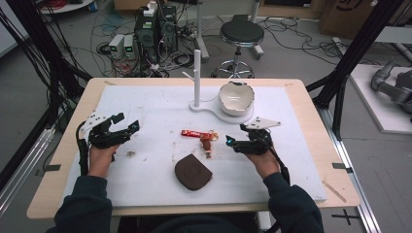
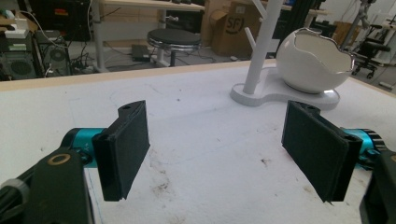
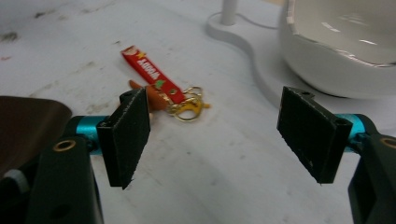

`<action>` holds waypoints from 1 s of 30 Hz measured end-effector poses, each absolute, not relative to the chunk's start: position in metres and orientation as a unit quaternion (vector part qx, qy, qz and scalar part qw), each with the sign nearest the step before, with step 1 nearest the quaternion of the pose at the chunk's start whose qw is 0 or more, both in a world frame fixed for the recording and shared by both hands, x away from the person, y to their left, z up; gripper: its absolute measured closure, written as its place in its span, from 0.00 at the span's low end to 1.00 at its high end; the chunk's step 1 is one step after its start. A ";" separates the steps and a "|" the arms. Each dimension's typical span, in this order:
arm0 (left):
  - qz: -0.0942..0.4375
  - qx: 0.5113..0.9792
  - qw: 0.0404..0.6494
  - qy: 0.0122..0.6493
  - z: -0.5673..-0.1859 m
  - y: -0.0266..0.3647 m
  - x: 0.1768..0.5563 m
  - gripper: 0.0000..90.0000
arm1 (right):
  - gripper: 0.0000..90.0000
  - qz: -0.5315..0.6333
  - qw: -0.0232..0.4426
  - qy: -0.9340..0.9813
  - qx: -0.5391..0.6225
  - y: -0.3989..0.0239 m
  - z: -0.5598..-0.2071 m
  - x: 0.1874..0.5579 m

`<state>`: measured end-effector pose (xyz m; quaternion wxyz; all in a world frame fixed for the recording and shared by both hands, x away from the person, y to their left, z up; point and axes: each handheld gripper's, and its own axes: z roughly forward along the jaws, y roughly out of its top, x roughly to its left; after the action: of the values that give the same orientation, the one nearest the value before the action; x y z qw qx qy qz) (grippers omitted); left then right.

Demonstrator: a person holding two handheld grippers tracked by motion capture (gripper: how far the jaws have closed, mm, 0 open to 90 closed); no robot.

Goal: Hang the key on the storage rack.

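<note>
Counter (image 1: 311,160): pale wood top, covered by a white sheet (image 1: 145,102) marked with scuffs and small dark stains, the clearest near the left tongs at about 8 o'clock of the sheet.

Keyring (image 1: 200,136): red strap with gold rings and a small brown figure, lying flat near the sheet's centre, just left of the right tongs. In the right gripper view the keyring (image 3: 159,84) lies ahead of the left jaw, not between the jaws.

Right tongs (image 1: 232,142): at 4 o'clock of the sheet, jaws parted, nothing between them, no contact with the keyring. Left tongs (image 1: 127,121): at 9 o'clock, jaws spread wide over bare sheet, holding nothing.

Brown pouch (image 1: 193,172): flat at 6 o'clock, near the keyring but apart from it.

White stand (image 1: 197,73) with a cracked-egg bowl (image 1: 236,98) on its base: at 12 o'clock, well apart from both tongs.

Room: grey floor strewn with cables; computer towers (image 1: 155,26) at 11 o'clock beyond the counter; a black stool (image 1: 241,33) at 12 o'clock; black frame posts at both sides; cardboard boxes at the far wall.
</note>
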<state>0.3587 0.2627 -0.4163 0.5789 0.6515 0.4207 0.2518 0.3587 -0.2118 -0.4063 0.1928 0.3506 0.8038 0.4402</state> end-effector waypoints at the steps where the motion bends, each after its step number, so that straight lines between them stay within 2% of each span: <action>1: 0.253 0.651 0.579 0.420 -0.416 0.262 0.358 0.26 | 0.29 0.436 0.191 0.810 0.343 -0.206 -0.407 0.358; 4: 0.253 0.651 0.577 0.423 -0.416 0.262 0.358 0.26 | 0.36 0.430 0.181 0.823 0.323 -0.190 -0.413 0.360; 8: 0.255 0.651 0.574 0.427 -0.417 0.264 0.357 0.26 | 0.48 0.407 0.146 0.847 0.308 -0.170 -0.425 0.364; 12: 0.255 0.648 0.575 0.429 -0.417 0.265 0.358 0.27 | 0.49 0.401 0.136 0.856 0.297 -0.153 -0.429 0.365; 15: 0.254 0.648 0.574 0.431 -0.418 0.266 0.358 0.27 | 0.47 0.392 0.133 0.862 0.293 -0.141 -0.433 0.366; 17: 0.253 0.647 0.575 0.432 -0.418 0.266 0.359 0.27 | 0.42 0.381 0.150 0.863 0.297 -0.134 -0.436 0.366; 20: 0.253 0.647 0.574 0.433 -0.418 0.267 0.358 0.27 | 0.45 0.359 0.183 0.866 0.296 -0.128 -0.437 0.367; 23: 0.254 0.647 0.573 0.434 -0.418 0.267 0.358 0.27 | 0.55 0.320 0.211 0.877 0.288 -0.126 -0.440 0.367; 28: 0.253 0.646 0.573 0.436 -0.418 0.268 0.358 0.27 | 0.69 0.314 0.204 0.876 0.303 -0.137 -0.438 0.374; 30: 0.253 0.646 0.572 0.437 -0.418 0.268 0.358 0.27 | 0.70 0.319 0.197 0.875 0.308 -0.141 -0.437 0.375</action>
<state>0.3584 0.2684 -0.4183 0.5724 0.6460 0.4370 0.2531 0.3752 -0.1407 -0.4372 0.1972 0.3079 0.8746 0.3185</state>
